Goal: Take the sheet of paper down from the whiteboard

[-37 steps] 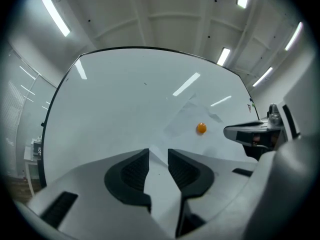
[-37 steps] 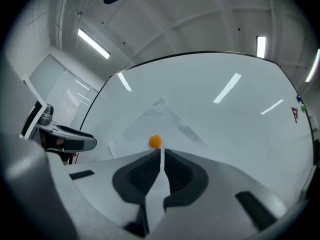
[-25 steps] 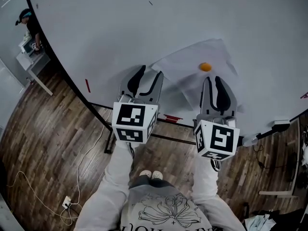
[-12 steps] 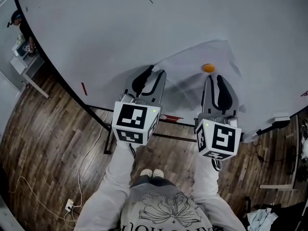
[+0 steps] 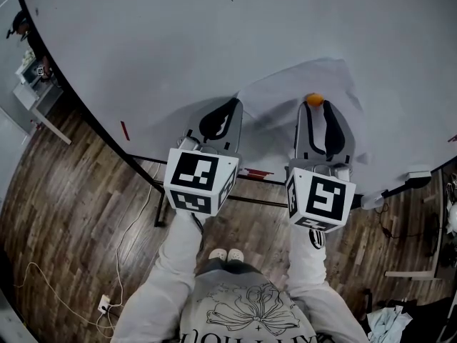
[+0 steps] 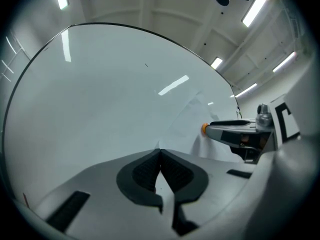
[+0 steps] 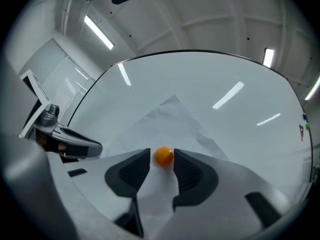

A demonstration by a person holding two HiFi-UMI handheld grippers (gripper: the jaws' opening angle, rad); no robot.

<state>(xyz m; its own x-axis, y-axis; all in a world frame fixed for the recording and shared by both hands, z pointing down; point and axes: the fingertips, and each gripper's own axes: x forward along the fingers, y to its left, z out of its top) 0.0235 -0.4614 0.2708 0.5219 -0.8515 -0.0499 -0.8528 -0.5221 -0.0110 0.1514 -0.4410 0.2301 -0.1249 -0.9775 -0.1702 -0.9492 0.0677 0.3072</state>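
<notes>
A crumpled white sheet of paper (image 5: 285, 91) hangs on the whiteboard (image 5: 178, 41), pinned by an orange round magnet (image 5: 314, 99). My left gripper (image 5: 232, 103) is shut on the sheet's left corner, and in the left gripper view (image 6: 159, 151) the jaws meet right at that corner of the paper (image 6: 187, 119). My right gripper (image 5: 316, 108) stands at the magnet. Its jaws are opening, and in the right gripper view (image 7: 162, 153) the magnet (image 7: 163, 156) sits between the tips with the pads not pressing it. The paper (image 7: 170, 124) spreads above it.
The board's bottom rail holds a red marker (image 5: 255, 173) and a white eraser (image 5: 418, 173). A short red mark (image 5: 126, 130) is on the board's left. A white cable (image 5: 121, 241) trails over the wooden floor. A person (image 5: 20, 21) stands by a desk far left.
The left jaws, wide apart a second ago, have closed on the paper's left corner. The right jaws have spread wider around the magnet. Both grippers sit slightly closer to the board.
</notes>
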